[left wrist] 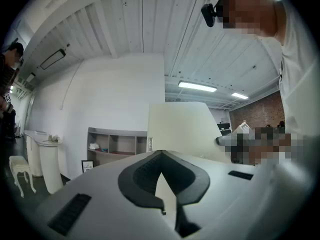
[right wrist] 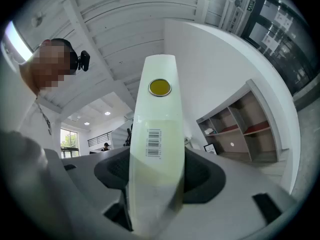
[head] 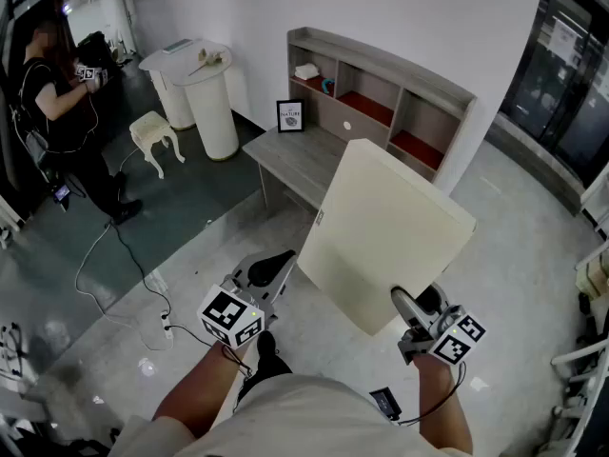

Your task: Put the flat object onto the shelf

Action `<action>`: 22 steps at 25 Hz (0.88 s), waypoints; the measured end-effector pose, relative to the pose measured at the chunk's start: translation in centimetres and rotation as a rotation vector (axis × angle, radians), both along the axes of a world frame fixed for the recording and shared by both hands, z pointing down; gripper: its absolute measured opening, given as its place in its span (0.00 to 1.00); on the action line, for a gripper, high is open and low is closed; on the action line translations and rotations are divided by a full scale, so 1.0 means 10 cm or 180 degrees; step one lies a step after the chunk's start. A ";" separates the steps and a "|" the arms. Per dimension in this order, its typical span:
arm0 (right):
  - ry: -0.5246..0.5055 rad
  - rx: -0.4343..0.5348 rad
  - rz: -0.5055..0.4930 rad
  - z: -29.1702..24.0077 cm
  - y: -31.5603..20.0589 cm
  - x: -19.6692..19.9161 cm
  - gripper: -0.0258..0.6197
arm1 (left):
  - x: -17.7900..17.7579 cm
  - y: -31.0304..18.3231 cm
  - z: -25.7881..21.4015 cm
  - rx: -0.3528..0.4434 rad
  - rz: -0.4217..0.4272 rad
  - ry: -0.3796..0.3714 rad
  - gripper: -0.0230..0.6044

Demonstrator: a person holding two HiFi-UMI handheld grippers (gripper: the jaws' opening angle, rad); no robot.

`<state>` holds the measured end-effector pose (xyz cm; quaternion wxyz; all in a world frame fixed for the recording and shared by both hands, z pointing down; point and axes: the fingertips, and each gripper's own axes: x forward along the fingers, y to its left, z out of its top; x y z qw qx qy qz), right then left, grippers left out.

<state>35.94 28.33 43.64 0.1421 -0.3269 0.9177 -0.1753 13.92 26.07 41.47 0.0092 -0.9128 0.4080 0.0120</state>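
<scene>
The right gripper (head: pixel 407 303) clamps the near edge of the cream flat rectangular panel (head: pixel 390 227), which tilts ahead. The left gripper (head: pixel 278 261), jaws together and empty, sits beside the panel's left edge. Open floor lies before the grey wooden shelf (head: pixel 381 63).

1. Big cream flat rectangular panel (head: pixel 385 227) is up off the grey floor (head: pixel 514 255), tilted.
2. Right gripper (head: pixel 407 305) is clamped on its lower corner. Left gripper (head: pixel 279 263) sits right at its left edge.
3. Past it there's a grey wooden shelf unit with red-lined cubbies (head: pixel 381 89), with a grey desk top (head: pixel 290 160) in front.
4. Person in black (head: pixel 52 103) stands far left, well apart.
</scene>
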 end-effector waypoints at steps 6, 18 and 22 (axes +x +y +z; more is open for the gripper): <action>-0.0006 0.0019 0.0023 -0.06 -0.03 -0.03 0.49 | -0.05 -0.02 -0.04 0.0014 0.0008 -0.0029 0.06; -0.0008 -0.0038 0.0019 -0.03 -0.36 -0.44 0.48 | -0.50 -0.31 0.03 -0.0048 -0.0013 -0.0030 0.06; -0.0035 -0.0064 -0.0003 0.01 -0.57 -0.70 0.48 | -0.78 -0.49 0.07 -0.0057 -0.0039 -0.0015 0.06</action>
